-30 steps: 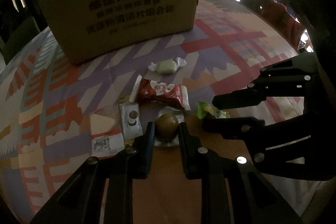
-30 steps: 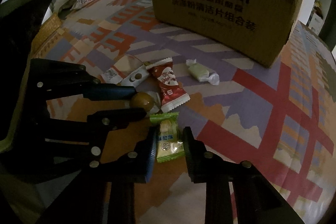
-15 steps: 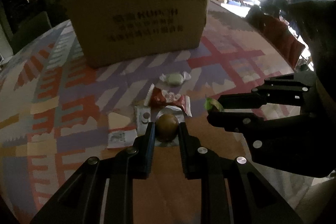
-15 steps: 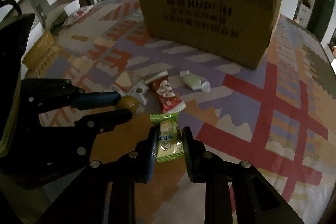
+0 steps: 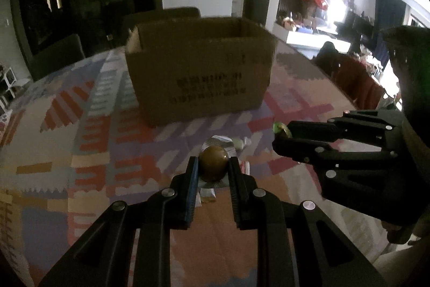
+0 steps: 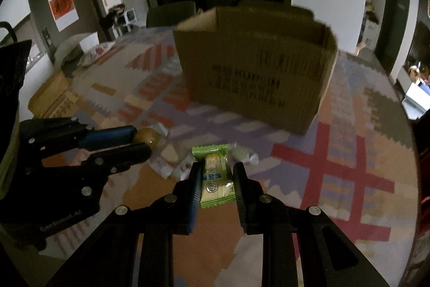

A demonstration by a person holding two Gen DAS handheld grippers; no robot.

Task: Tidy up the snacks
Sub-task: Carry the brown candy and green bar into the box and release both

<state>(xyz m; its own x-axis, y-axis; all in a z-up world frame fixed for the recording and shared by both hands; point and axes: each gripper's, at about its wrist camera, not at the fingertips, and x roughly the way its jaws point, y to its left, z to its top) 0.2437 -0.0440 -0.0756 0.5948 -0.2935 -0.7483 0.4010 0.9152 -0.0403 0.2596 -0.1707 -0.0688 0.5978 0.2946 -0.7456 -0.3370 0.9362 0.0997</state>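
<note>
My left gripper [image 5: 213, 166] is shut on a round golden-brown snack ball in clear wrapping [image 5: 213, 162], held above the table. My right gripper [image 6: 216, 174] is shut on a green snack packet [image 6: 215, 176], also off the table. Each gripper shows in the other's view: the right gripper [image 5: 282, 135] with a green tip of its packet, the left gripper [image 6: 142, 143] with the ball [image 6: 146, 137]. An open cardboard box [image 5: 199, 69] [image 6: 258, 71] stands upright beyond both. A pale green wrapped candy [image 6: 243, 153] and small white packets [image 6: 172, 168] lie on the table below.
The table wears a patterned cloth [image 5: 80, 141] in red, purple and orange. Dark chairs [image 5: 56, 55] stand behind the table. A smaller carton [image 6: 53, 96] sits at the left edge in the right wrist view.
Both grippers have risen from the table with their snacks held. The box's open top has come into sight, and the loose snacks on the cloth now lie farther below.
</note>
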